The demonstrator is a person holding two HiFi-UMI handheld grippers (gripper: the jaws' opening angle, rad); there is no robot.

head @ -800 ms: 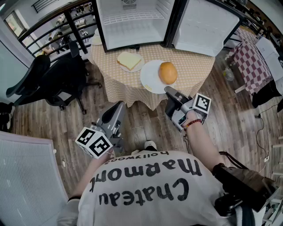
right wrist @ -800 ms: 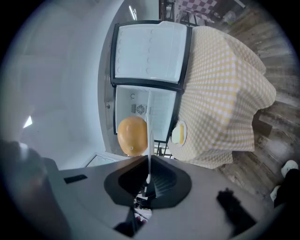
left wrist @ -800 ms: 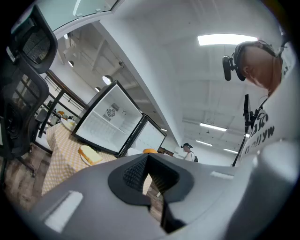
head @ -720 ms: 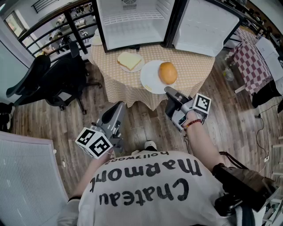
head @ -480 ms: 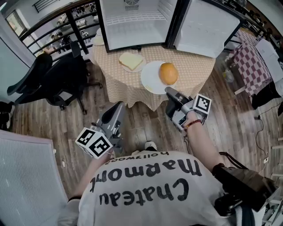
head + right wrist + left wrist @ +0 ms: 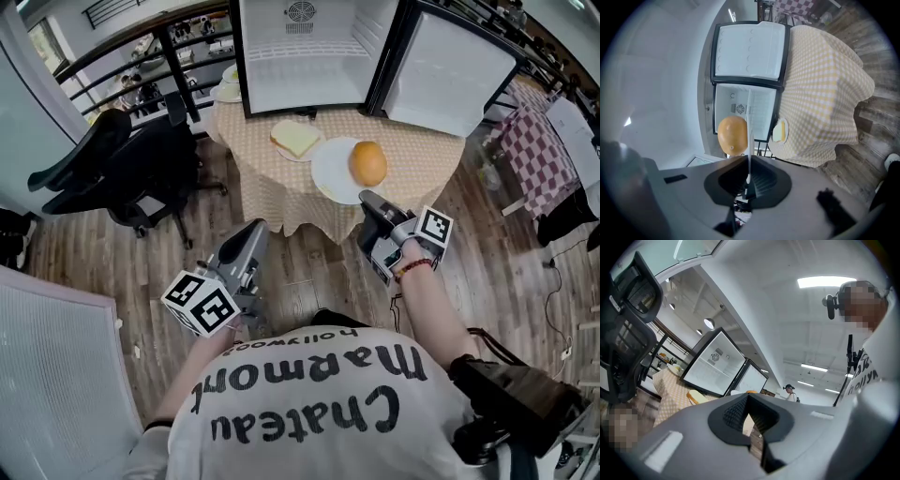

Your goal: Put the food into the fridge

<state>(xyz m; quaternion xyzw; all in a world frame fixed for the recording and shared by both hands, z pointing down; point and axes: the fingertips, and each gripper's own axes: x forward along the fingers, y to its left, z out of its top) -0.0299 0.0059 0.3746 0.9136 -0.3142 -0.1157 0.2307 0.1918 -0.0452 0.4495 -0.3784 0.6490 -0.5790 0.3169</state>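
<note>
1. Food waits on the table (image 6: 422, 141), not yet in the fridge (image 6: 305, 56). A round orange food (image 6: 367, 163) lies on a large white plate (image 6: 330, 180). A bread slice (image 6: 296, 138) lies on a small plate (image 6: 280, 147) nearer the fridge.
2. We see the fridge standing at the table's far edge with its door (image 6: 450, 66) swung wide and its white shelves bare, so the way in looks clear.
3. Our right gripper (image 6: 369, 200) reaches the near rim of the large plate. In the right gripper view that rim runs edge-on between the jaws, which pinch it thinly.
4. We judge the rim is the sensible hold. The round food looks too wide and too ready to roll for these jaws, so plate and food go together.
5. We cannot tell whether the plate has left the cloth or rests on it.
6. Our left gripper (image 6: 253, 230) hangs low over the wooden floor, well short of the table. Its jaws are closed tip to tip with nothing between them, which keeps it clear of the carry.
7. We expect the next move to need a level plate, since any tilt could send the round food off toward the floor.
</note>
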